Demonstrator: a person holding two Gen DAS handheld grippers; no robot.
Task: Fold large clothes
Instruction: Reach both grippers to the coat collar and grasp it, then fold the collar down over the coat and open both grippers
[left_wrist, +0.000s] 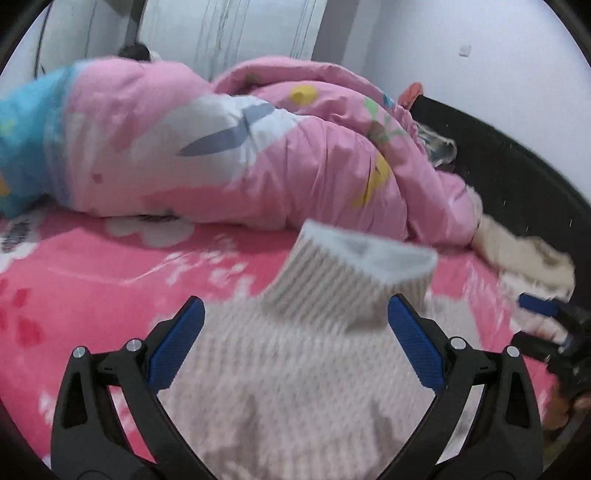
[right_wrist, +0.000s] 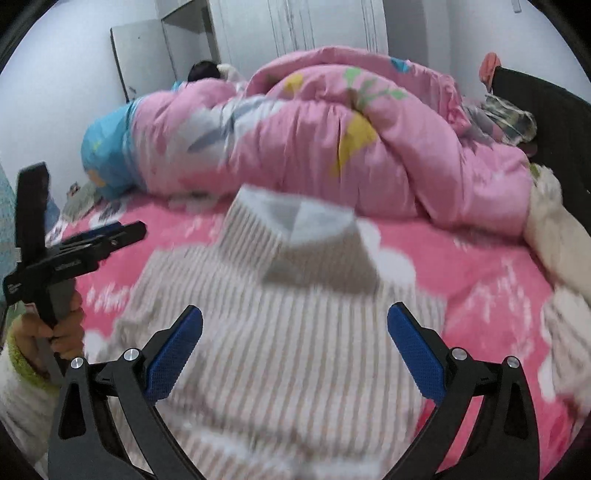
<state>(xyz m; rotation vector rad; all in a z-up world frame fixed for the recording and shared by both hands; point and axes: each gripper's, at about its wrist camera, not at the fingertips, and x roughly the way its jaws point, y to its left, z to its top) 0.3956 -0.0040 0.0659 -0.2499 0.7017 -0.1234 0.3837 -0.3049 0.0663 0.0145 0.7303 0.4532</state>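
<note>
Here, a striped sweater (right_wrist: 288, 354) lies on the bed (right_wrist: 480, 266). The left hand-held gripper (left_wrist: 295, 332) is spread wide above it. The right hand-held gripper (right_wrist: 295, 332) gapes too, empty.

Both views are evenly and softly lit, with a cool, slightly bluish cast on the white walls and no hard shadows or glare. Motion blur smears the striped sweater (left_wrist: 288, 354) at centre and the pink quilt (right_wrist: 332, 147) behind it, while the tongs at the bottom of each frame stay sharp. Fisheye distortion bends straight lines near the edges, and the corners fall to black.
</note>
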